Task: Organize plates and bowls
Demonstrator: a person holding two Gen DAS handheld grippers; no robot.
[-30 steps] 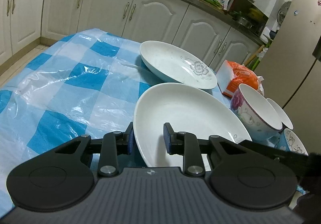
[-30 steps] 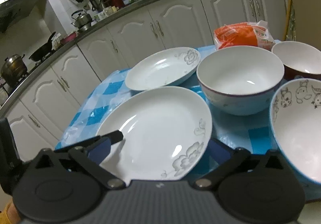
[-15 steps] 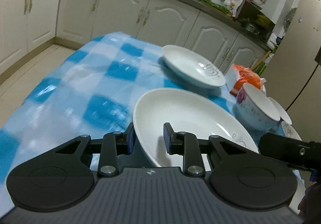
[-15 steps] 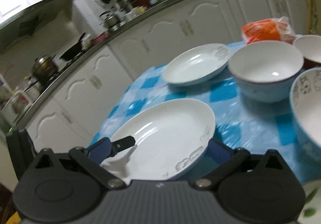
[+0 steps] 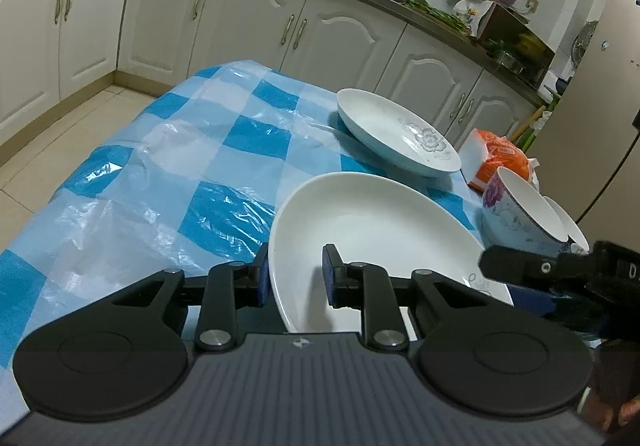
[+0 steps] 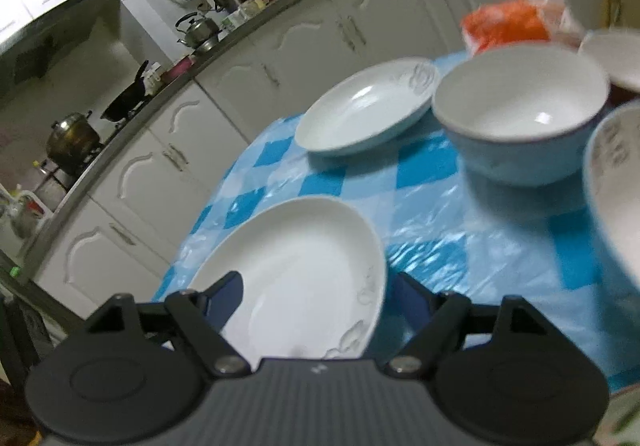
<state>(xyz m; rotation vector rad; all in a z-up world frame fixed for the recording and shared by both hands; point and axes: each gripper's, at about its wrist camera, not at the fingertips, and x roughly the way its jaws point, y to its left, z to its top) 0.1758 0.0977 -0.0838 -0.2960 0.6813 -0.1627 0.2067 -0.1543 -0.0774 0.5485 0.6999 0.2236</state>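
Note:
A large white plate (image 5: 372,230) is held up above the checked table. My left gripper (image 5: 294,280) is shut on its near-left rim. My right gripper (image 6: 316,296) also grips this plate (image 6: 296,266), one finger over the rim and one under it. A second white plate with a flower print (image 5: 394,132) lies on the table further back; it also shows in the right wrist view (image 6: 368,106). A white bowl with a purple flower (image 5: 520,206) stands at the right, seen large in the right wrist view (image 6: 520,110).
The table has a blue-and-white checked plastic cover (image 5: 168,174). An orange bag (image 5: 500,162) lies behind the bowls. A cartoon-print bowl (image 6: 616,206) and another bowl (image 6: 612,58) stand at the right. White kitchen cabinets (image 5: 256,18) run behind the table.
Both grippers have lifted the large plate off the table and drawn it back, away from the other plate and the bowls. The grips are unchanged.

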